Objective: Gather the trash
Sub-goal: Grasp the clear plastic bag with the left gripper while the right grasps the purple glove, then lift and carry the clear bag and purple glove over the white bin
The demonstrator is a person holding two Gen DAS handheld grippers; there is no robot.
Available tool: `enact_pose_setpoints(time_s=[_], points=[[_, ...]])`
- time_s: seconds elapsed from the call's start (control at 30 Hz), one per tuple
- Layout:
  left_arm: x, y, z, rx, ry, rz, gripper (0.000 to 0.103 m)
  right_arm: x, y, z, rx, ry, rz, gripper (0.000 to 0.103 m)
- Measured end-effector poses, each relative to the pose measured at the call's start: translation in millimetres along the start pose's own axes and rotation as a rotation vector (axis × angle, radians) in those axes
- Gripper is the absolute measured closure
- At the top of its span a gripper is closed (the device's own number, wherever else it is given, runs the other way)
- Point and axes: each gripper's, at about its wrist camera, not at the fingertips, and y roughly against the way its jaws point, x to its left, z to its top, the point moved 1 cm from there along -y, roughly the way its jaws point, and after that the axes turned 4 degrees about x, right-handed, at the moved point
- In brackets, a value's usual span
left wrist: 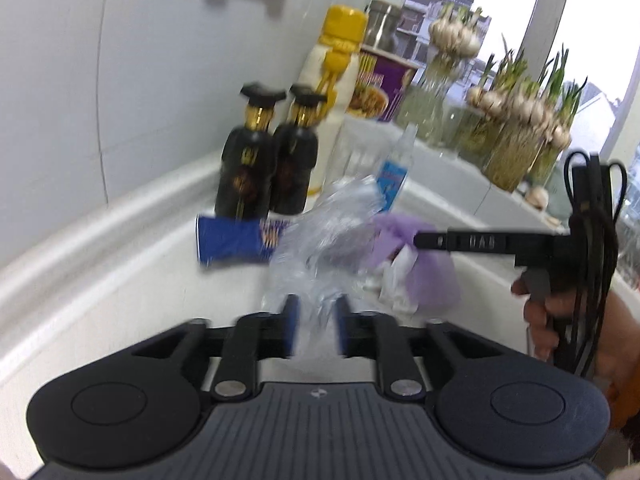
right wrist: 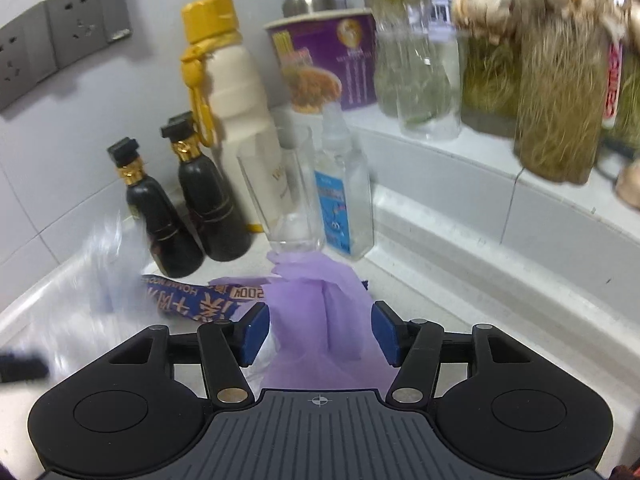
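Purple plastic, a thin bag (right wrist: 320, 320), lies on the white table (right wrist: 460, 320) between the right gripper's (right wrist: 320, 332) fingers (right wrist: 256, 334); the pads stand apart and do not press on it, so this gripper is open around the bag. In the left wrist view the same bag (left wrist: 424, 276) sits at 2 o'clock from the left gripper (left wrist: 316, 330), with the right gripper's black finger (left wrist: 472, 242) reaching over it and a hand (left wrist: 560, 320) on the handle at 3 o'clock.

Crumpled clear plastic (left wrist: 320, 240) rises from between the left fingers (left wrist: 290, 328). Blur hides whether the pads touch it; a gap shows on each side, so the fingers look open around it rather than clamped.

At 10 o'clock from the clear plastic lies a blue wrapper (left wrist: 236, 242), flat on the table, just before two black bottles (left wrist: 264, 168). Behind them, at 12 o'clock, stand a cream bottle with a yellow cap (left wrist: 340, 72), a glass (right wrist: 280, 192), a small clear bottle with a blue label (right wrist: 344, 200) and a purple cup (right wrist: 324, 64). Jars of sprouting garlic (left wrist: 516, 128) line the windowsill at 1 o'clock.
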Motion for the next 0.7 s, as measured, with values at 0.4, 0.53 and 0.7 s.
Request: enact_pose_setpoints(time_s=[0.4, 0.53, 0.7], points=[[-16, -50, 0, 0.086, -0.07, 0.07, 0.049, 0, -8, -7, 0.011, -0.009, -0.035, 0.102], [-16, -58, 0, 0.125, -0.054, 0.086, 0.086, 1, 3, -4, -0.012, 0.004, -0.043, 0.103], [-13, -42, 4, 0.086, -0.034, 0.076, 0.093, 3, 28, 3, -0.065, 0.022, -0.058, 0.103]])
